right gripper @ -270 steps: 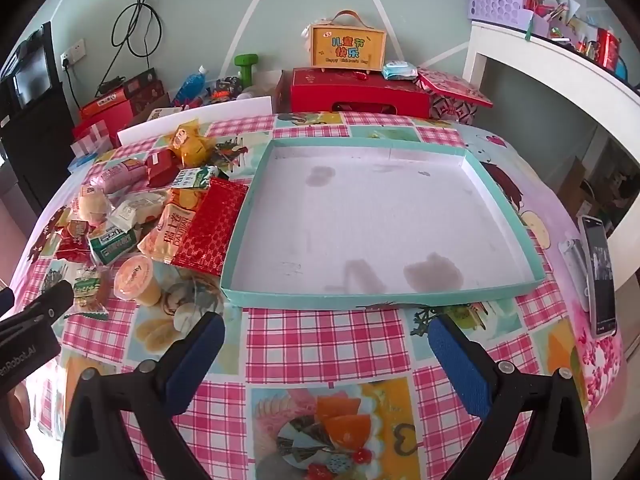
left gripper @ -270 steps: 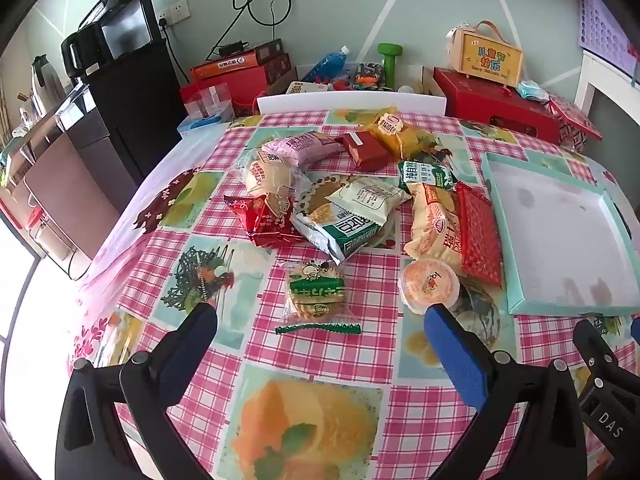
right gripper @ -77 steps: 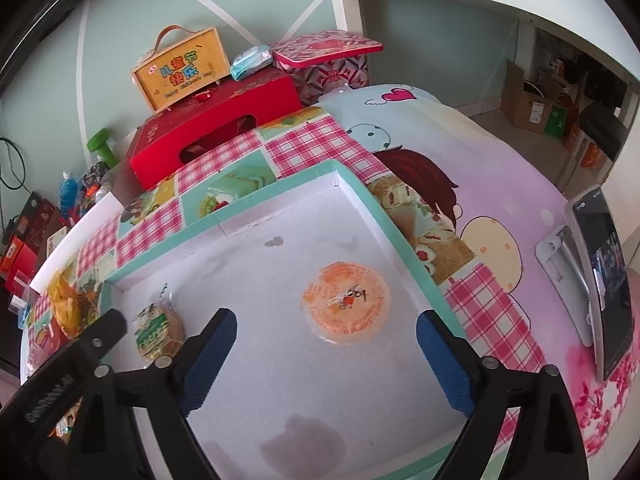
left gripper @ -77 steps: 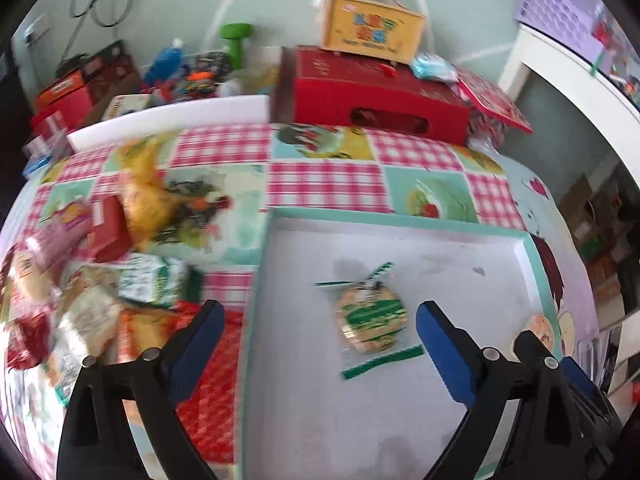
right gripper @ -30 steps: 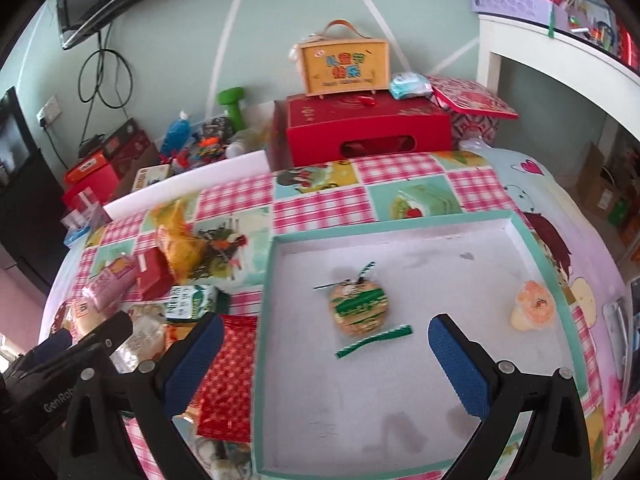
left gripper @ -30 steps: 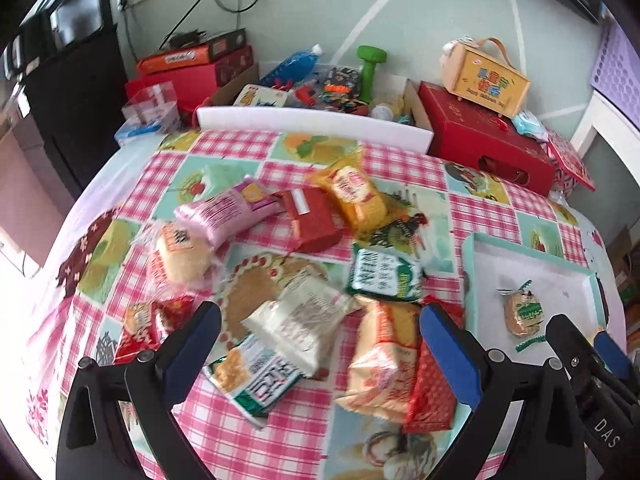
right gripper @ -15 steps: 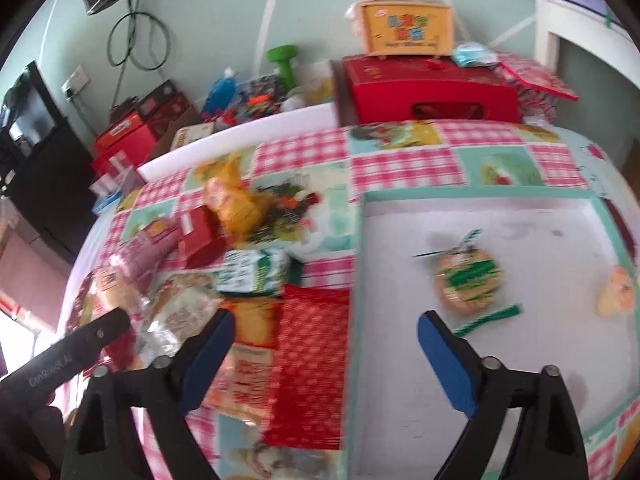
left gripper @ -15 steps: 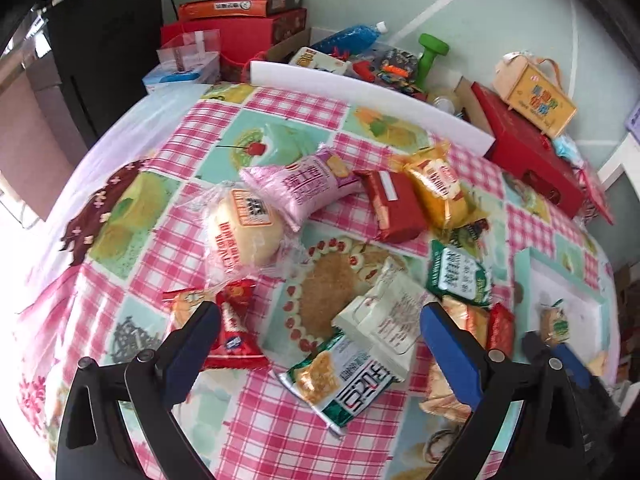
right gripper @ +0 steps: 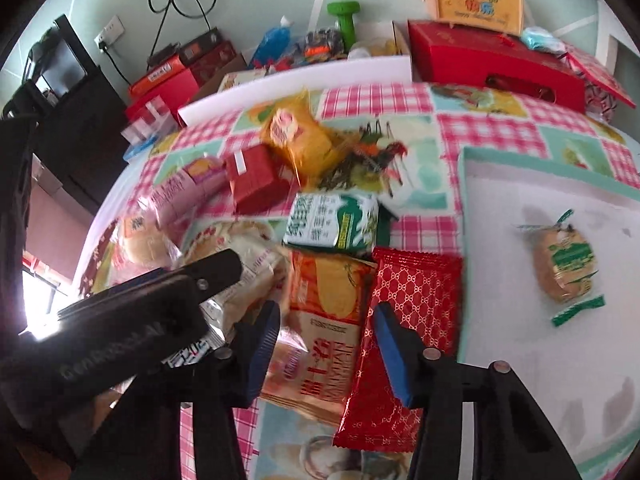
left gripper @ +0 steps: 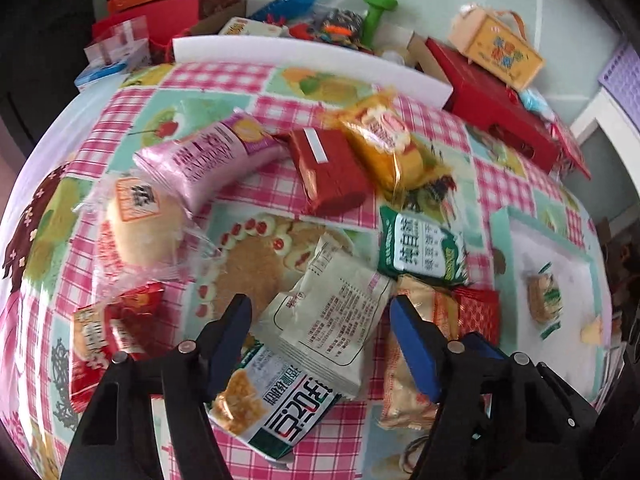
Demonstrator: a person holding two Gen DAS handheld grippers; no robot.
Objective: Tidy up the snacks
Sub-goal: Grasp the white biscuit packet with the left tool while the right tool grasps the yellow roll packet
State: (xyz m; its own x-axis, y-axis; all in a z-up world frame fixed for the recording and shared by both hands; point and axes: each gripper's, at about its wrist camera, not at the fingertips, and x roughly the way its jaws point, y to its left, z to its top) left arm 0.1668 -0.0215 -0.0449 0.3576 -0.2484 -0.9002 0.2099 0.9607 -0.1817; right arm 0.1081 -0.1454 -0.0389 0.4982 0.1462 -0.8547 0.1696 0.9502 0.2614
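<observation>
The left gripper (left gripper: 320, 316) hung low over the heap of snacks on the checked tablecloth (left gripper: 224, 80), its jaws spread wide on either side of a white packet (left gripper: 336, 316) without touching it. That white packet lay partly on top of a green-and-white bag (left gripper: 276, 404) nearest the camera. To the left sat a red wrapper (left gripper: 100, 332), a round bun in clear plastic (left gripper: 140, 224) and a pink bag (left gripper: 204, 160). Further back lay a dark red pack (left gripper: 328, 168) with a yellow bag (left gripper: 384, 144) just beside it, and a green packet (left gripper: 420, 248) lay to the right of the white one.

The right gripper (right gripper: 324, 316) was also open, its jaws apart above an orange bag (right gripper: 328, 320); whether the fingers touched it I could not tell. A red patterned packet (right gripper: 404, 328) lay just beside the orange bag on its right, its edge against the rim of the tray (right gripper: 560, 168). The green packet (right gripper: 332, 220) lay beyond the orange bag, overlapping its far end.

The tray sat on the right side of the table, teal-rimmed with a white floor. Inside it lay a round cookie in a clear wrapper (right gripper: 564, 268) with green ends. In the left view a small orange item (left gripper: 592, 326) showed near the cookie (left gripper: 542, 296), too blurred to name.

Beyond the table stood a red box (right gripper: 488, 64) with a yellow case (right gripper: 476, 0) on top, and a green dumbbell (right gripper: 344, 20)
</observation>
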